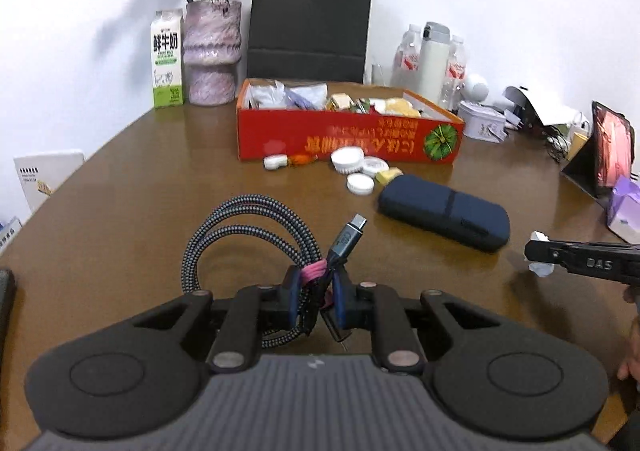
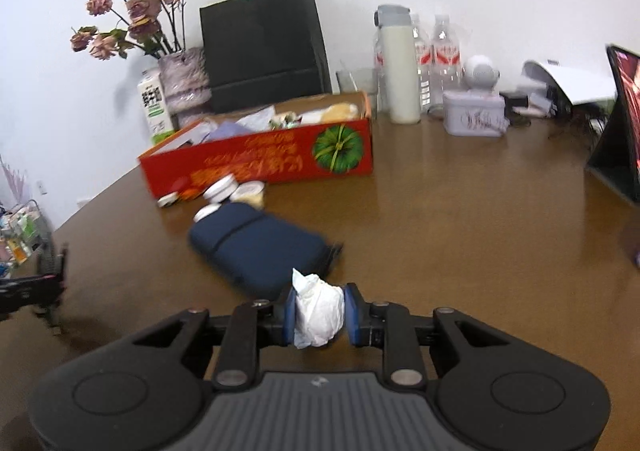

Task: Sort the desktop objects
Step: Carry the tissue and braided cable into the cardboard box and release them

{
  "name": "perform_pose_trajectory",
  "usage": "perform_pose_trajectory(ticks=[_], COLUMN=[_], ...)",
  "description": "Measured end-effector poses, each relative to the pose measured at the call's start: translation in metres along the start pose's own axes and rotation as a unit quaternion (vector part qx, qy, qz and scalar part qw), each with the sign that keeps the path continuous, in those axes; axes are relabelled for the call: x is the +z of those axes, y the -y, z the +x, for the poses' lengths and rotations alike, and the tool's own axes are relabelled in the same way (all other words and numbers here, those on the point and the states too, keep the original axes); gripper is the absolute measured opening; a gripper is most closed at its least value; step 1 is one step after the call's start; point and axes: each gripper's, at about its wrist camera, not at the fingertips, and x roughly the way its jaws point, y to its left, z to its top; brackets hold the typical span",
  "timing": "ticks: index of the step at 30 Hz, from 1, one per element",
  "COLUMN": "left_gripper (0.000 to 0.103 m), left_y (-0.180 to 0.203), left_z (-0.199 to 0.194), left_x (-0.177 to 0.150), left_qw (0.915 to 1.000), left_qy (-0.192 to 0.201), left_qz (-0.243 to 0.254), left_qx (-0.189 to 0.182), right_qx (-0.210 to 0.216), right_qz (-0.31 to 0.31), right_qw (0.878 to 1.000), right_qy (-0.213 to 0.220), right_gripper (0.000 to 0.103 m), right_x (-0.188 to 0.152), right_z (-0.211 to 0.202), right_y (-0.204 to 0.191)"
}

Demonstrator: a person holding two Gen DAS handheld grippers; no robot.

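Left gripper (image 1: 314, 297) jaws pinch the coiled cable (image 1: 256, 247) at its pink tie, floppy loops springing toward 11 o'clock; right gripper (image 2: 320, 313) squeezes a crumpled tissue (image 2: 318, 311), feather-light and crushable, red box (image 2: 264, 161) at 11.

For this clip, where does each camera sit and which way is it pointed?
Left wrist: on the left tool, looking across the table to the red box; its pads clamp a coiled cable; the right tool shows at right.
Right wrist: on the right tool, facing the same box; it grips a crumpled tissue; the left tool shows at left.
Shared: box, navy case, black bag.
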Motion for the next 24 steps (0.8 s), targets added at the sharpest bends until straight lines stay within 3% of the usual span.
perform_pose_trajectory(ticks=[7,14,19,24], left_gripper=[0.017,0.017,0.017,0.017], left_y=[0.008,0.007,0.003,0.006], left_z=[-0.028,-0.049,-0.039,0.001], left_x=[-0.015,0.006,0.055,0.13], left_qw=[0.9999,0.9988,0.9964,0.9952], left_qy=[0.011,0.048,0.072,0.077], left_qz=[0.006,-0.005,-0.016,0.001], left_qx=[-0.006,-0.009,-0.042,-0.061], right_qx=[0.022,0.059,0.097,0.091], right_qz=[-0.01,-0.017,-0.026,-0.051], right_qw=[1.0,0.997,0.993,0.99], right_qy=[0.003,0.043,0.064,0.097], right_gripper=[0.023,0.023,0.023,0.023], right_x=[-0.027,-0.011,0.032,0.106], right_z=[-0.045,-0.077,-0.078,-0.047], right_y=[-0.027,-0.044,-0.048,-0.047])
